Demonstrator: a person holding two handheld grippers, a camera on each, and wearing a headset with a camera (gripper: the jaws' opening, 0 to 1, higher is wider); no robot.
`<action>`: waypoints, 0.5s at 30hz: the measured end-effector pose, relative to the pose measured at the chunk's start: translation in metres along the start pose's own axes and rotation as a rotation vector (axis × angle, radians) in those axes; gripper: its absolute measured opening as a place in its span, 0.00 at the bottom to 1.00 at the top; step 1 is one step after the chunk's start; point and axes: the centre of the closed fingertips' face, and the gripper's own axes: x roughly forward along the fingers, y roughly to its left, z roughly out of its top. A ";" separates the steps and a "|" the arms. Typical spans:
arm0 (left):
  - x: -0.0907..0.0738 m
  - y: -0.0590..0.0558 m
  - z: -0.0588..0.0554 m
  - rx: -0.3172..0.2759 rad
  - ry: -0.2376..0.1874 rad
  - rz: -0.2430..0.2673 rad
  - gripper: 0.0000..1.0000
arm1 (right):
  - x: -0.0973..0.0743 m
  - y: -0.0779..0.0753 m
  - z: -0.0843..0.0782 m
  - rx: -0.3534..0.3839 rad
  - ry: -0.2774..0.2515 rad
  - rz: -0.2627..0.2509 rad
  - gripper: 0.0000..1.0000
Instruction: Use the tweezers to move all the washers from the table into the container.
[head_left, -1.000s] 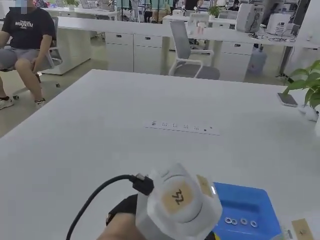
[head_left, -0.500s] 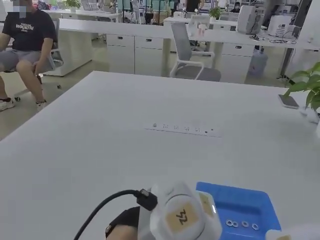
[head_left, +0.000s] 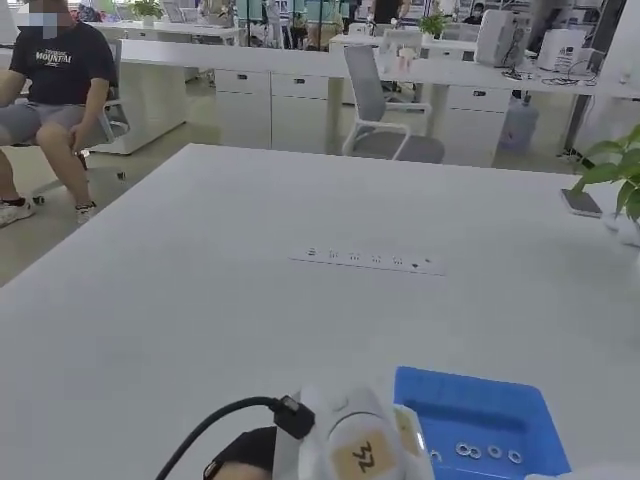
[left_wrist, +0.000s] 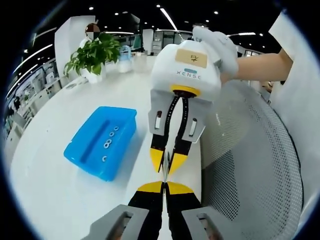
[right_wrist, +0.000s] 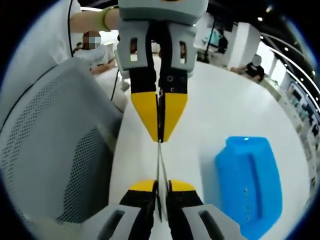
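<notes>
On the white table (head_left: 200, 300), one blue container (head_left: 480, 405) is seen, and four washers (head_left: 493, 453) are counted lying inside it, in a loose row along its floor. Just beside the container, at the table's near edge, the two grippers are held tip to tip. The yellow-tipped jaws of the left gripper (left_wrist: 164, 186) and of the right gripper (left_wrist: 166, 162) are each pressed together on one thin pair of metal tweezers (right_wrist: 159, 165), which is spanned between them. One potted plant (left_wrist: 92, 55) is seen further along the table.
</notes>
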 end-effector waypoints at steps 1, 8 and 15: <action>0.001 0.000 -0.002 -0.003 0.004 0.000 0.00 | 0.001 0.000 0.000 0.012 -0.004 -0.001 0.06; 0.005 0.000 -0.014 -0.028 0.046 -0.007 0.00 | 0.005 0.000 0.002 0.117 -0.053 -0.006 0.08; 0.009 -0.001 -0.025 -0.038 0.083 -0.018 0.00 | 0.010 0.001 0.002 0.174 -0.082 -0.009 0.09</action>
